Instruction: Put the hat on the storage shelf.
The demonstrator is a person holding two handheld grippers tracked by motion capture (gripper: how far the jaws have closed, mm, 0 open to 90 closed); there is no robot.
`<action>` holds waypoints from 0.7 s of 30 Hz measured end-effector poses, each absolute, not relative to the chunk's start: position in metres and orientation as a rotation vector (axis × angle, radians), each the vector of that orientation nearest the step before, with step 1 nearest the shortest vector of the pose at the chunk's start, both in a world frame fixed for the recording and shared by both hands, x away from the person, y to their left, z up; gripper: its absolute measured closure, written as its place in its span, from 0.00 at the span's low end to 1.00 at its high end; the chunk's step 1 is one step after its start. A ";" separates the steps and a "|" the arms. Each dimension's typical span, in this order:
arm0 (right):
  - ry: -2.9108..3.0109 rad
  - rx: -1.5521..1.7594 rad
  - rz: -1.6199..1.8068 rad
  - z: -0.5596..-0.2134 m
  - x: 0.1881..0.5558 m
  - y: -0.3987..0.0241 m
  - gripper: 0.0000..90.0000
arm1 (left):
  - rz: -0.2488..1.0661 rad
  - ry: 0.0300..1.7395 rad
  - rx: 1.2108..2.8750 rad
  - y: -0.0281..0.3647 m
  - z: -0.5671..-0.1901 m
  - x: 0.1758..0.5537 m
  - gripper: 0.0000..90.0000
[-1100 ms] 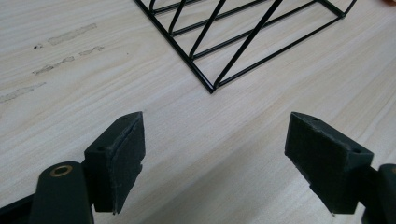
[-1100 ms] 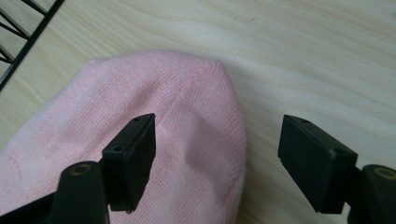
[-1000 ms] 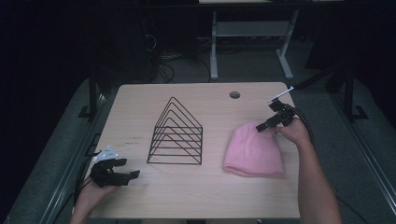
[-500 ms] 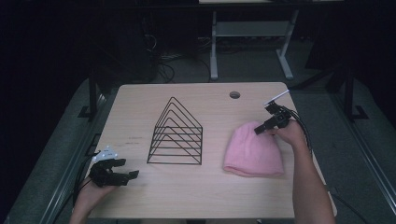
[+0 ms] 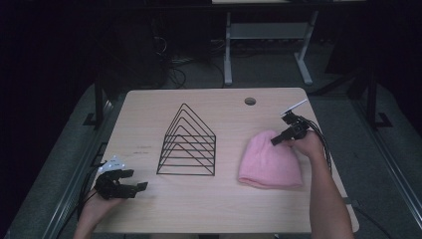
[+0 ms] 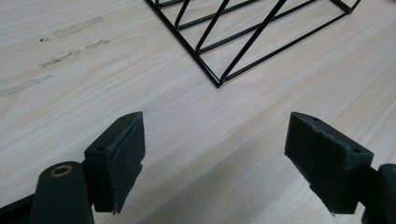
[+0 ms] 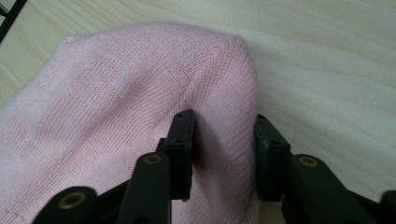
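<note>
My right gripper (image 7: 224, 154) pinches a fold of the soft pink knitted beanie (image 5: 271, 162), lying right of the black wire triangular rack (image 5: 188, 143). My left gripper (image 6: 219, 158) rests spread wide on the pale wooden table (image 5: 199, 209).

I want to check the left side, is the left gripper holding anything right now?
No, the left gripper has its fingers spread wide over bare table, just short of the wire rack.

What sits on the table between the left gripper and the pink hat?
In the high view, the black wire rack stands between the left gripper and the pink hat, with bare table on either side of it.
</note>
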State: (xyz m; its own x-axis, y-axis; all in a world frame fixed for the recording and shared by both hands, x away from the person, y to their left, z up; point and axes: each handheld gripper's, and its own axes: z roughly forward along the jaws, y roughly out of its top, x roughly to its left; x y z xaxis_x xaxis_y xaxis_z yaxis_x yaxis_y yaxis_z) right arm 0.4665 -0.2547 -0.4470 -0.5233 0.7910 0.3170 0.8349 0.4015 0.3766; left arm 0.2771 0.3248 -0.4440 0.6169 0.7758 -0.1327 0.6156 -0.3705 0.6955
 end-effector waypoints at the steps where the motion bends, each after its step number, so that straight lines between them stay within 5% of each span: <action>1: -2.555 -1.486 -0.766 -0.447 0.466 -0.255 0.74 | 0.277 1.090 2.110 0.325 -0.444 0.277 0.23; 21: -2.494 -1.483 -0.899 -0.441 0.458 -0.264 0.84 | 0.277 1.096 2.124 0.324 -0.446 0.277 0.23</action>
State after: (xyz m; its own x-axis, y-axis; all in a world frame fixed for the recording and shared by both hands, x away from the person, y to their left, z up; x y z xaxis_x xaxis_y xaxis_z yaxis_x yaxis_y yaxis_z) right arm 0.4578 -0.2641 -0.4414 -0.5190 0.7689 0.3734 0.8303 0.3497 0.4340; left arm 0.2771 0.3240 -0.4460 0.6154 0.7775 -0.1292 0.6232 -0.3797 0.6837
